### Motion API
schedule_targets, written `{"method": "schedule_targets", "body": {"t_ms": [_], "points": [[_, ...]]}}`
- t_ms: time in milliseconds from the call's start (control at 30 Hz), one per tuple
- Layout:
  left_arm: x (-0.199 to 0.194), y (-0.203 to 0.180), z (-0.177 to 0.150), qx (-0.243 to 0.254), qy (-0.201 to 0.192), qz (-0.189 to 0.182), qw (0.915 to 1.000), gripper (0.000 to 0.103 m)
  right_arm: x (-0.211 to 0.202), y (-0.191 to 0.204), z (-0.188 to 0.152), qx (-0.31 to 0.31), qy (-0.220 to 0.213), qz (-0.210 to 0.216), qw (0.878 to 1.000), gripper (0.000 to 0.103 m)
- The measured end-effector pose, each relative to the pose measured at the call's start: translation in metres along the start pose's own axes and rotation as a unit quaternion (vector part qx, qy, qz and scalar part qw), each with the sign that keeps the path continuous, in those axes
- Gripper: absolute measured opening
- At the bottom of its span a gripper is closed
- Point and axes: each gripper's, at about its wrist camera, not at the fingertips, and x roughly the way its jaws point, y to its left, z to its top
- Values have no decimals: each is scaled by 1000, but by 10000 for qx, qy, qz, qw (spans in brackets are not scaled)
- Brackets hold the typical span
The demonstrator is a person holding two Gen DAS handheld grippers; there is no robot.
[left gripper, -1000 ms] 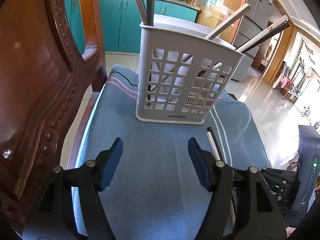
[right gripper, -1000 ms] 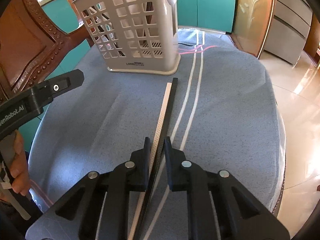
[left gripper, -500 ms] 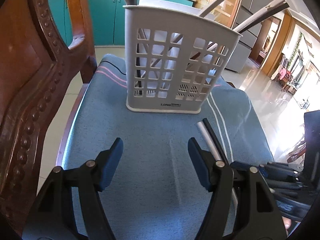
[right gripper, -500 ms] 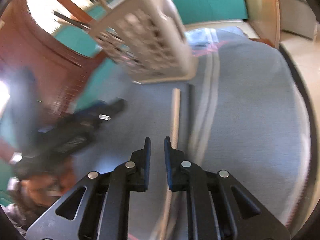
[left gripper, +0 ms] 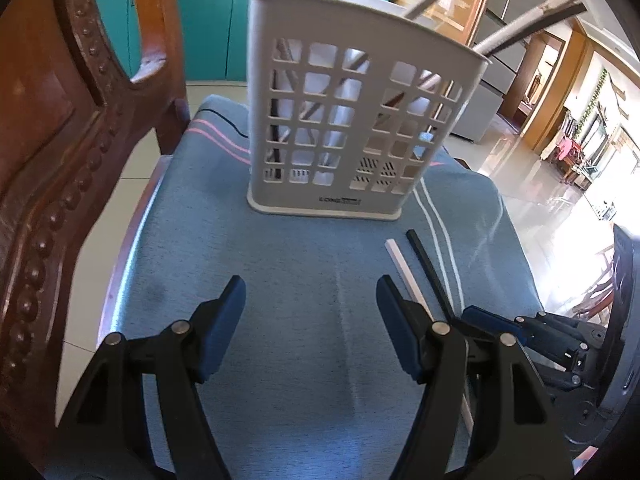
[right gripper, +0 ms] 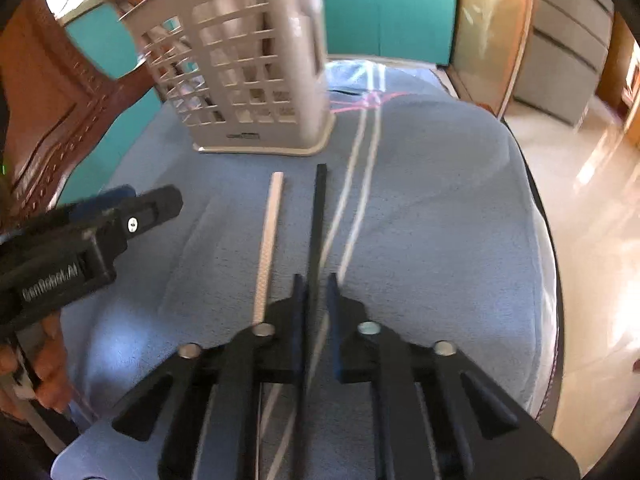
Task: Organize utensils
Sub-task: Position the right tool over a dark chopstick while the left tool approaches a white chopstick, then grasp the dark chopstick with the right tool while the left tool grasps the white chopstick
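Note:
A grey lattice utensil holder [left gripper: 352, 128] stands upright on the blue cloth, with several chopsticks leaning in it; it also shows in the right wrist view [right gripper: 248, 80]. A white chopstick [right gripper: 268, 240] and a black chopstick [right gripper: 318, 216] lie side by side in front of it, also seen in the left wrist view as white [left gripper: 404, 272] and black [left gripper: 426, 268]. My right gripper [right gripper: 314, 292] is shut on the black chopstick; the white one lies just left of it. My left gripper [left gripper: 310, 308] is open and empty, facing the holder.
A carved wooden chair back [left gripper: 60, 140] rises at the left. The blue striped cloth [left gripper: 280, 280] covers the seat and drops off at the right toward a shiny tile floor [left gripper: 560, 184]. Teal cabinets [left gripper: 208, 20] stand behind.
The two chopsticks have come apart: my right gripper now holds only the black one, and the white lies to its left. My left gripper has drawn back slightly from the holder.

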Motion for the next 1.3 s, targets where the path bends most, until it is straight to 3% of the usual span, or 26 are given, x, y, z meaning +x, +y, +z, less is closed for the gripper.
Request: {"method": "schedule_targets", "body": {"t_ms": [200, 300, 367, 433, 567, 667, 733, 767, 833, 900, 1000, 1133, 1300], "points": [[15, -28, -6, 249, 307, -416, 9984, 73, -4, -45, 3, 1142, 54, 608, 9916, 8], [22, -52, -15, 596, 468, -584, 9954, 73, -17, -56, 4, 1365, -281, 530, 9888, 9], [26, -64, -20, 842, 502, -541, 9937, 73, -29, -60, 5, 1447, -547, 488, 9868, 10], [29, -74, -26, 1108, 496, -454, 9916, 73, -32, -62, 10, 1492, -605, 526, 9856, 20], [31, -84, -32, 1581, 424, -212, 9863, 69, -28, -63, 7, 1534, -491, 477, 9858, 29], [30, -81, -31, 1646, 487, -245, 9849, 65, -20, -66, 9, 1554, -416, 411, 9861, 32], [28, -76, -30, 1689, 563, -291, 9836, 57, -17, -67, 8, 1570, -366, 372, 9862, 34], [27, -72, -28, 1690, 617, -329, 9831, 53, -15, -66, 7, 1564, -342, 358, 9865, 35], [24, -65, -25, 1696, 700, -341, 9824, 33, -13, -62, 6, 1506, -274, 319, 9877, 35], [22, -58, -23, 1607, 802, -353, 9831, 21, -9, -55, 6, 1337, -210, 284, 9904, 35], [20, -42, -19, 1413, 888, -314, 9855, 19, -7, -42, 6, 996, -185, 227, 9946, 36], [16, -26, -17, 1291, 852, -92, 9879, 19, -3, -21, 4, 483, -127, -38, 9987, 47], [13, -17, -20, 1209, 848, -47, 9890, 20, -1, -6, -1, 12, -147, -435, 9989, 47]]}}
